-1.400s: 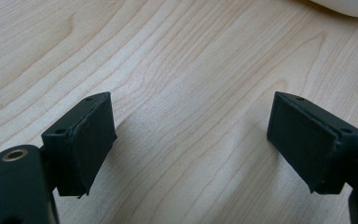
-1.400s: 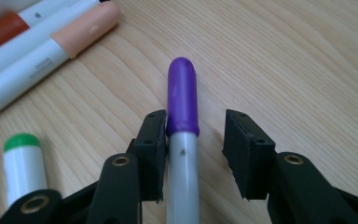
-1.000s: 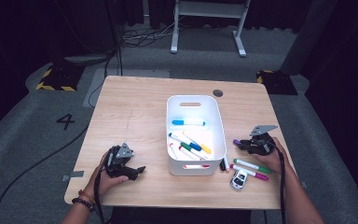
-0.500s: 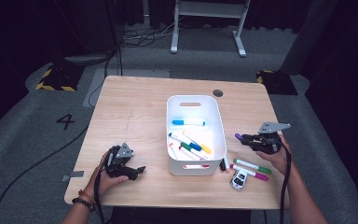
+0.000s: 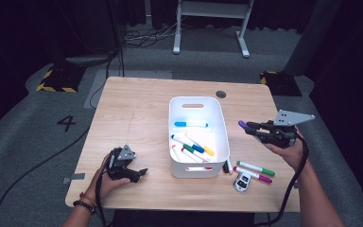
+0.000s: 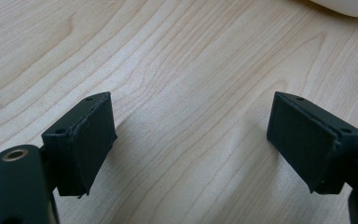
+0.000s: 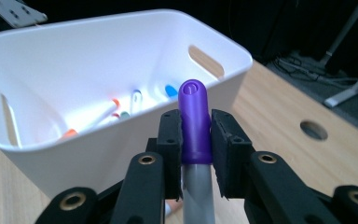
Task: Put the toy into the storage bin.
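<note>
A: Status pls? Take the white bin (image 5: 220, 130) as the landmark.

B: Nearest to the person, just at the bin's front-right corner, three things lie on the table (image 5: 137, 109): a small toy car (image 5: 241, 181), a green-capped marker (image 5: 256, 168) and a pink-tipped marker (image 5: 254, 174). These are not put away.

A: And the grippers?

B: Left gripper (image 6: 191, 140) rests on the wood, well to the front-left of the bin, jaws spread wide w/ nothing between. Right gripper (image 7: 196, 140) is clenched on a purple-capped marker (image 7: 194, 122), in the air at the bin's right side, cap pointing toward the bin.

A: Inside the bin?

B: Several markers (image 5: 191, 147) already, incl. a blue one (image 5: 190, 124) toward the far wall. So, I judge, more than half done: the purple one must be dropped in, then approx. three things remain.
</note>
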`<control>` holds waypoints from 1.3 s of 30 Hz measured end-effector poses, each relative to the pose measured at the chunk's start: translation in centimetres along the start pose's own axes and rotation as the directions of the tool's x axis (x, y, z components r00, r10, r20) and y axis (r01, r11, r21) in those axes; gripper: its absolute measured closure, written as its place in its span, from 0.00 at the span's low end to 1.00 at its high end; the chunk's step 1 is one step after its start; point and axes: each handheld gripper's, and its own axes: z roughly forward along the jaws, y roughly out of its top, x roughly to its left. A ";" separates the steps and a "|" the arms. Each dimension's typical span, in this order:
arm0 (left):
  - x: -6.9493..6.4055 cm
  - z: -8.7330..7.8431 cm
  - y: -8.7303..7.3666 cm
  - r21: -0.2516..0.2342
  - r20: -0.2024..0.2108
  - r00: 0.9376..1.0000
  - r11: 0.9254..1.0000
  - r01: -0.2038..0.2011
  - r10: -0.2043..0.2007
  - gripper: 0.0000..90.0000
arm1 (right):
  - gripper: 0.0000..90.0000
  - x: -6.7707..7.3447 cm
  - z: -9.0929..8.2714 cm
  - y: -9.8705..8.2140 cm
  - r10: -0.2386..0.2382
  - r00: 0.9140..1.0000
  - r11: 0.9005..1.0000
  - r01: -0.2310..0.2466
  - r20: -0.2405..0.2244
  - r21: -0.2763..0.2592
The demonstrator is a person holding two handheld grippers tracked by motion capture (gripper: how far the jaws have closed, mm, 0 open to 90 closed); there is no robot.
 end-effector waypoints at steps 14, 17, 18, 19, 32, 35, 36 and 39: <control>0.0 0.0 0.0 0.000 0.000 1.000 1.000 0.000 0.000 0.17 | 0.83 5.5 2.3 8.3 -0.165 0.980 0.986 0.166 -0.113 -0.001; 0.0 0.0 0.0 0.000 0.000 1.000 1.000 0.000 0.000 0.17 | 0.83 6.7 3.4 9.3 -0.183 0.972 0.983 0.185 -0.148 -0.001; 0.0 0.0 0.0 0.000 0.000 1.000 1.000 0.000 0.000 0.17 | 0.83 6.7 3.4 9.3 -0.183 0.972 0.983 0.185 -0.148 -0.001; 0.0 0.0 0.0 0.000 0.000 1.000 1.000 0.000 0.000 0.17 | 0.83 6.9 3.8 9.4 -0.184 0.971 0.982 0.187 -0.155 0.005; 0.0 0.0 0.0 0.002 0.002 1.000 1.000 -0.008 0.008 0.17 | 0.84 10.1 8.6 10.3 -0.191 0.951 0.966 0.226 -0.243 0.123; 0.0 0.0 0.0 0.001 0.001 1.000 1.000 -0.009 0.009 0.17 | 0.84 10.6 9.3 10.3 -0.200 0.946 0.959 0.242 -0.254 0.148; 0.0 0.0 0.0 0.000 0.002 1.000 1.000 -0.010 0.010 0.17 | 0.84 10.8 9.6 10.3 -0.205 0.944 0.955 0.251 -0.259 0.158; 0.0 0.0 0.0 -0.001 0.002 1.000 1.000 -0.008 0.008 0.17 | 0.84 11.3 10.5 9.9 -0.211 0.937 0.945 0.268 -0.278 0.186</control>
